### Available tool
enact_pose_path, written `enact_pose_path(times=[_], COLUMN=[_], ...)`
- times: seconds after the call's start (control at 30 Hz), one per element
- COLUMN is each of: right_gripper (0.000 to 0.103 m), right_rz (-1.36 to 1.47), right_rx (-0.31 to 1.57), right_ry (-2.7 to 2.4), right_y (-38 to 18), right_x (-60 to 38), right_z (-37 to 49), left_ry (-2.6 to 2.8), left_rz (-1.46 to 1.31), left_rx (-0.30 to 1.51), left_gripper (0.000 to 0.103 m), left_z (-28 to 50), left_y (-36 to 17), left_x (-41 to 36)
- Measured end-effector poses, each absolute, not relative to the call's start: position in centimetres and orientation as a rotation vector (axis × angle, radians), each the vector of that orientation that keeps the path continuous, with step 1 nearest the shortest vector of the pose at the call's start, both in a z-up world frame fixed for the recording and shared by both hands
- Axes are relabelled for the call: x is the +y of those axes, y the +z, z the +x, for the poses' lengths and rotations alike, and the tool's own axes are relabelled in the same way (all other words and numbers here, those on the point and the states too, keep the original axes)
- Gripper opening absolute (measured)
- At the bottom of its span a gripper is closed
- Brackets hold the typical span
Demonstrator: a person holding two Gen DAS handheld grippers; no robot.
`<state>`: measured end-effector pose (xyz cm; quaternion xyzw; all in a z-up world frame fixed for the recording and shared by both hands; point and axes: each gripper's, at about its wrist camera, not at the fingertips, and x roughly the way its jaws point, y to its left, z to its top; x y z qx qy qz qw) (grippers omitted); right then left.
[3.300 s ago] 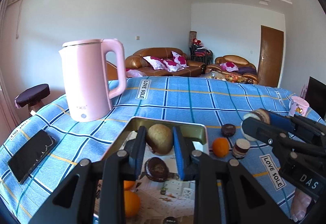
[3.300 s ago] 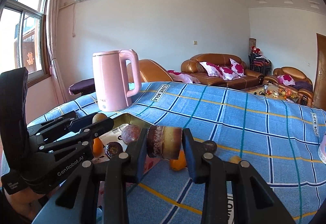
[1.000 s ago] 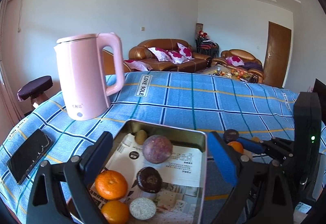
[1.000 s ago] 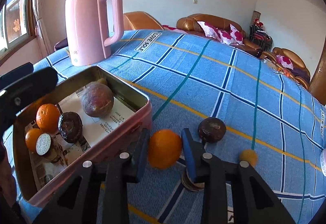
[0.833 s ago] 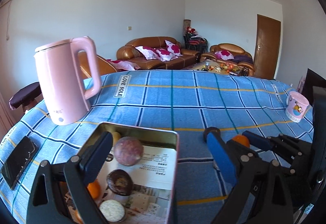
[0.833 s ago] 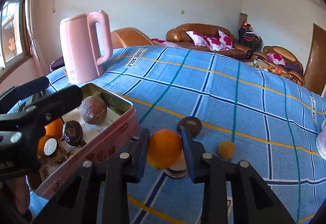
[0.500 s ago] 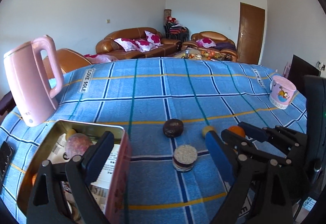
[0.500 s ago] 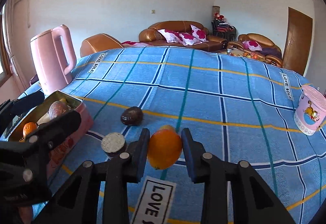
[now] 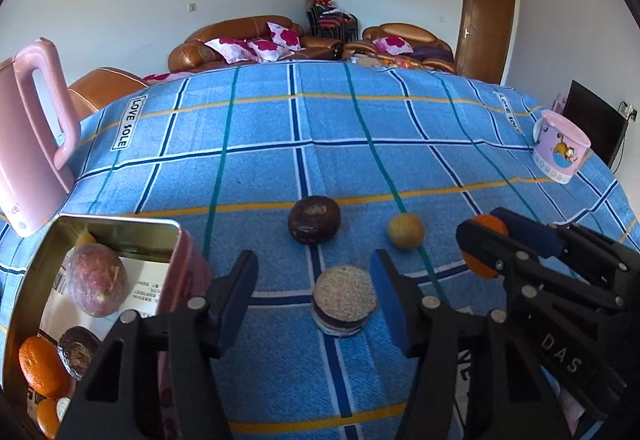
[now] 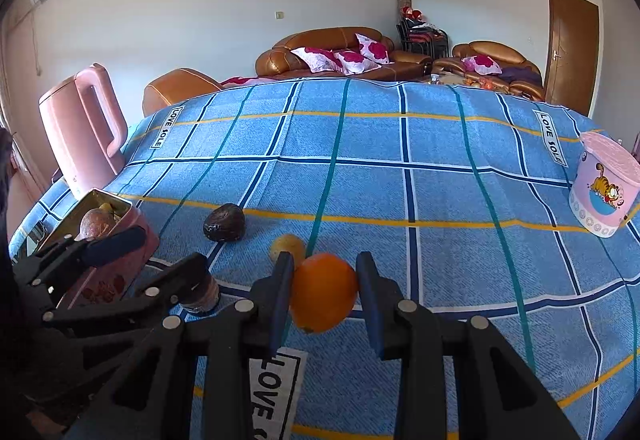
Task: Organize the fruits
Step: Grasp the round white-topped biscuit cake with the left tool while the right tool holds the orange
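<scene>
Left gripper (image 9: 314, 302) jaws are closing around the cut-topped fruit (image 9: 345, 300) on the surface, not touching yet, so it could get nudged sideways. Right gripper (image 10: 322, 296) is clamped on the orange (image 10: 323, 292). Tin (image 9: 120, 220) sits at 9 o'clock.

We saw a blue cloth (image 9: 260, 127) checked with white, navy, teal and yellow lines, a pink kettle (image 9: 28, 143), an orange fruit (image 10: 323, 294) and a dark brown fruit (image 9: 314, 220).
</scene>
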<state>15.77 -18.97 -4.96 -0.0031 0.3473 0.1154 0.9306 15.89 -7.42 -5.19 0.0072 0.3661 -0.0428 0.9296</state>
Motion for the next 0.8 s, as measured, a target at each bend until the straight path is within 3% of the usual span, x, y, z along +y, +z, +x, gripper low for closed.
enact_pose_path(times=[0.4,0.47,0.8], right_gripper=[0.034,0.034,0.034], right_rz=[0.015,0.009,0.002], right_rx=[0.713,0.717,0.722], right_ry=[0.223,0.223,0.238], right_y=[-5.08,-5.13,-5.25], right_x=[-19.40,-19.28,-19.08], right_z=[15.95,16.00,16.05], left_ry=[-0.158,-0.184,-0.197], left_rz=[0.002,-0.009,-0.021], left_rx=[0.790,0.812,0.811], left_gripper=[0.054,0.037,0.036], left_z=[16.03,16.28,16.20], left_y=[-5.64,-5.91,-5.93], left_x=[-8.10,-8.07,-7.93])
